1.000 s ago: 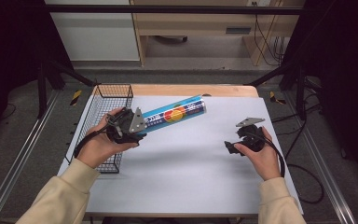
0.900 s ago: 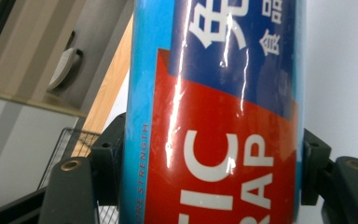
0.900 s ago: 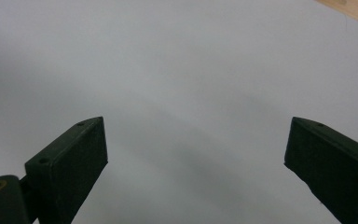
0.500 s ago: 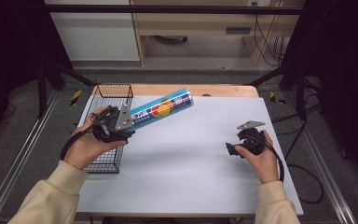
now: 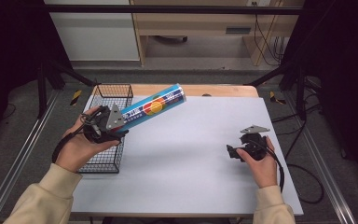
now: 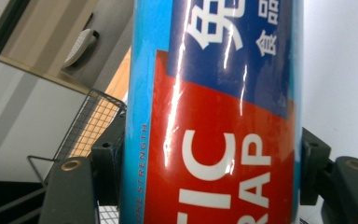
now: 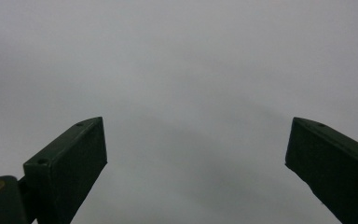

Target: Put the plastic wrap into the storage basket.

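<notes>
The left gripper [image 5: 114, 125] has its jaws clamped on one end of a long blue-and-red plastic wrap box [image 5: 153, 107], which sticks out up and away from the hand, tilted above the white worktop [image 5: 191, 154] and just beside the far end of the black wire basket [image 5: 114, 91] at the worktop's left edge. In the left gripper view the glossy box [image 6: 214, 116] stands between the two black jaws, with the basket's rim off to the left. The main risk seems to be leverage: the box is held near one end only, so most of its length hangs free, and a quick swing or wrist turn could make the slick surface pivot or slide between the pads. If the box is meant for the basket, its free end could catch on the wire rim, or the box could end up propped across the top, since it looks long compared with the basket's width. The right gripper [image 5: 233, 152] rests low by the worktop's right side, jaws spread wide with nothing between them, well apart from the box, so it offers no support if the grip slips.
</notes>
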